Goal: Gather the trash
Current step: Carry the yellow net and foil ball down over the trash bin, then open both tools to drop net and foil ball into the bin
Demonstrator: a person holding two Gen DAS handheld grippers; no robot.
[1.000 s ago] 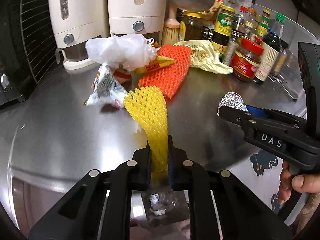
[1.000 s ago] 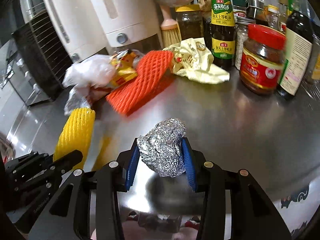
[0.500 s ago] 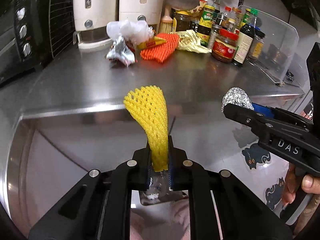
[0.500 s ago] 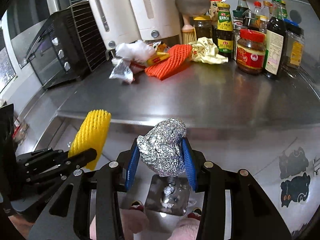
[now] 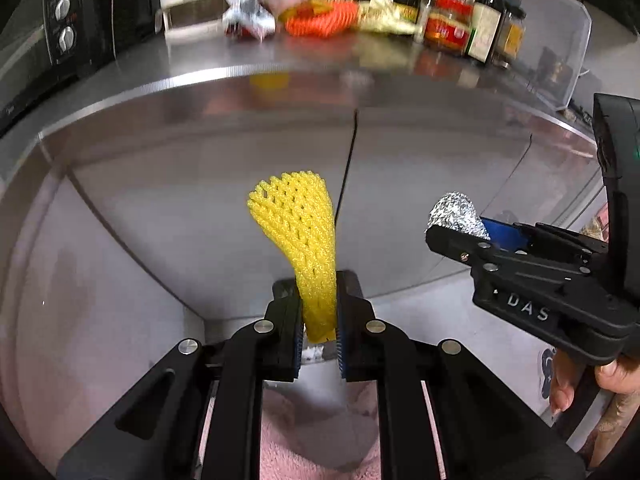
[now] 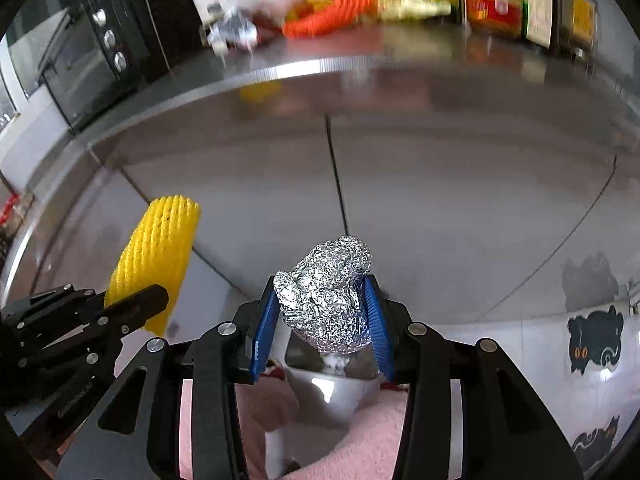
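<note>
Netting, a yellow foam sleeve (image 5: 298, 240), stood pinched at its lower end between the closed jaws of the left gripper (image 5: 319, 334) in the left wrist view, held in front of the steel cabinet face (image 5: 160, 200) below the counter edge (image 5: 240, 74). Most of the sleeve rose free above the jaws, so a slip looked possible if the grip eased or the sleeve brushed the cabinet. The right gripper (image 5: 452, 236) appeared at the right of this view, carrying a foil ball (image 5: 456, 212). More trash, an orange net (image 5: 322, 22) among it, lay on the counter, blurred. In the right wrist view the right gripper (image 6: 324, 322) was clamped on the foil (image 6: 326, 300) between 2 blue pads (image 6: 262, 332), with much of the ball standing above them; crushed foil can squirt out if squeezed harder. A bin was not clearly visible, only something shiny below the jaws, so a release here risked dropping onto the pink fabric (image 6: 360, 432) beneath. The 2 grippers hung near each other, and a careless swing could knock them together.
</note>
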